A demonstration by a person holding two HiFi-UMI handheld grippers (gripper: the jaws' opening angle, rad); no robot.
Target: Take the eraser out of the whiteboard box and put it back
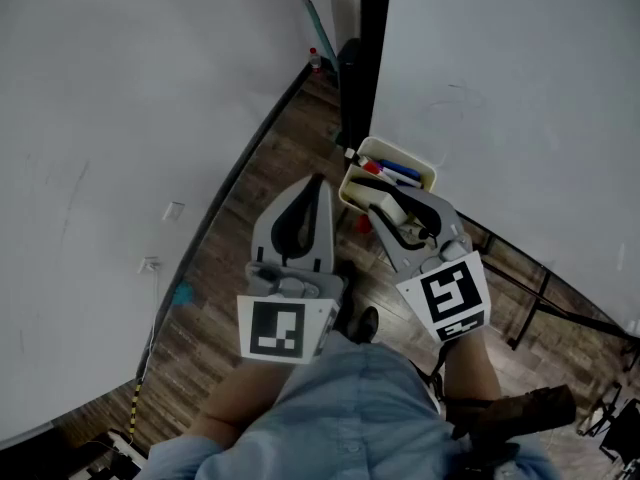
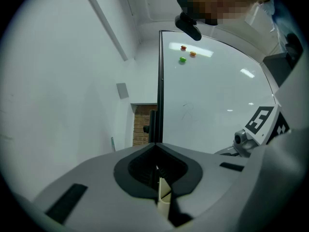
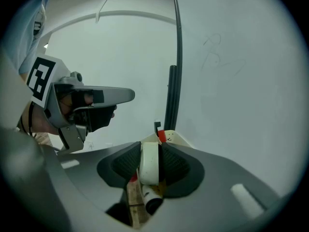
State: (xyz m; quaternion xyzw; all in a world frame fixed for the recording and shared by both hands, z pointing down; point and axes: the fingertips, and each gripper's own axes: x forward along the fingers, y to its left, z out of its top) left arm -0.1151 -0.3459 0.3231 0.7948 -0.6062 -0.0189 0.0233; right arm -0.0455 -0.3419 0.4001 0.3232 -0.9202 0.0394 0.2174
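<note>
Eraser (image 3: 149, 162): white, gripped edge-on just above the near rim of the box (image 1: 352, 194).
Right gripper (image 3: 150, 147): jaws grasping the eraser, tipped down toward the box, likely so the eraser clears the rim.
Box: cream, on the whiteboard (image 1: 500, 88), with markers (image 1: 398, 175) inside.
Left gripper (image 1: 318, 183): jaws clenched on nothing, left of the box, out of the way.
Hidden: the box floor is covered by the right gripper, and I cannot tell whether the eraser is coming out or going in.

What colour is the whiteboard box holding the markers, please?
The whiteboard box is cream; the head view shows it best.
</note>
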